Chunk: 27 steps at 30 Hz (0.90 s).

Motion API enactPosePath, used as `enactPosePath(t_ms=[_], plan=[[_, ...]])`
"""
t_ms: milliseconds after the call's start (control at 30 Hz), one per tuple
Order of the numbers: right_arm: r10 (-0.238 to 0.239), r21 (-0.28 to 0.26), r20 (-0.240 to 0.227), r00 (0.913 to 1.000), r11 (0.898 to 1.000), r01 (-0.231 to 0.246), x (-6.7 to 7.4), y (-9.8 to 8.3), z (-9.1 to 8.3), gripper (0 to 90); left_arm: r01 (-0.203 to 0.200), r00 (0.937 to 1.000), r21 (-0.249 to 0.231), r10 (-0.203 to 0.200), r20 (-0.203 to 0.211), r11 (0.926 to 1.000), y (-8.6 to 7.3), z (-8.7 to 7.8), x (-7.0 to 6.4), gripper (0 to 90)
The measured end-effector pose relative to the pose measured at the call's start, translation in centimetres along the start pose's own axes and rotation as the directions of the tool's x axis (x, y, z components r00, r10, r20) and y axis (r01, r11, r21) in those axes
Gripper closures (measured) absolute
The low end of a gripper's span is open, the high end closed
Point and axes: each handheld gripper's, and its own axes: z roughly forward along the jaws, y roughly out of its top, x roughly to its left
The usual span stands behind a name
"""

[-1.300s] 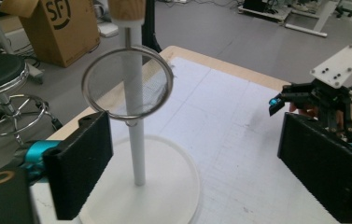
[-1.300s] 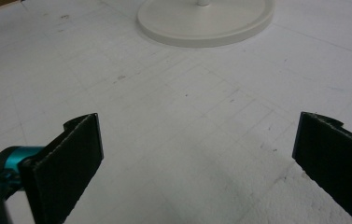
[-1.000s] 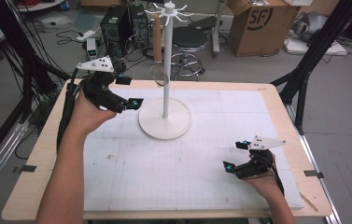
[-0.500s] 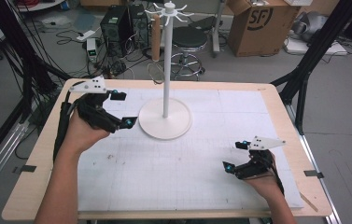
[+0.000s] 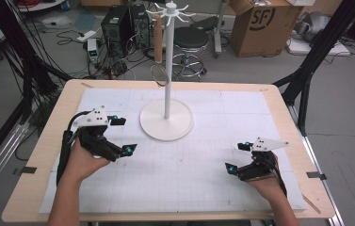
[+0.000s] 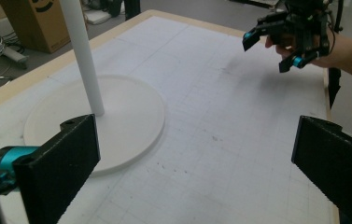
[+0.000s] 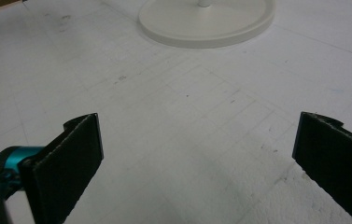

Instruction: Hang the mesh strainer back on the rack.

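A white stand with a round base (image 5: 165, 128) and a tall pole (image 5: 168, 66) rises from the middle back of the table. Its top carries hooks, and a wooden-handled utensil (image 5: 157, 35) with a wire loop hangs from one of them. My left gripper (image 5: 123, 135) is open and empty, left of the base and near the mat. In the left gripper view its jaws (image 6: 197, 163) stand wide apart, with the base (image 6: 117, 116) and the pole (image 6: 82, 56) ahead. My right gripper (image 5: 236, 157) hovers open and empty at the front right. Its jaws (image 7: 197, 158) face bare mat, with the base (image 7: 206, 21) far ahead.
A white gridded mat (image 5: 203, 169) covers most of the wooden table (image 5: 38, 188). Beyond the far edge stand a stool (image 5: 191, 40), a computer case (image 5: 118, 23) and a cardboard box (image 5: 260, 23). Black frame legs (image 5: 307, 70) flank the table.
My left gripper has drawn back from beside the stand toward the near left of the table, still open. The right gripper has stayed in place.
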Motion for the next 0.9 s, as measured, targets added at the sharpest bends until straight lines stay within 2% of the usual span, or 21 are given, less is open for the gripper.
enactPosePath(t_ms=[167,233,267,500,900], plan=[[0.003,0.005,0.005,1.0000,1.000,-0.003,0.0,0.0,0.0,0.6,0.008,1.0000,-0.013,-0.008,-0.002,0.9999,-1.6,-0.2,-0.6,1.6],[0.002,0.006,0.004,1.0000,1.000,-0.002,0.1,0.0,0.1,0.5,0.004,0.9997,0.010,-0.004,-0.026,0.9999,-1.7,-0.2,-0.7,1.6],[0.001,0.008,0.000,1.0000,1.000,-0.001,0.1,0.0,0.2,0.5,0.006,0.9995,0.007,-0.006,-0.030,1.0000,-1.8,-0.3,-0.8,1.6],[0.002,0.003,-0.001,1.0000,1.000,-0.002,0.0,0.0,0.1,0.6,0.024,0.9993,-0.012,-0.024,-0.029,0.9996,-2.7,-0.5,-1.2,1.6],[0.002,0.001,0.005,1.0000,1.000,-0.002,0.1,0.0,-0.1,0.5,0.054,0.9980,-0.005,-0.054,-0.034,0.9985,-4.2,-0.4,-0.7,1.6]])
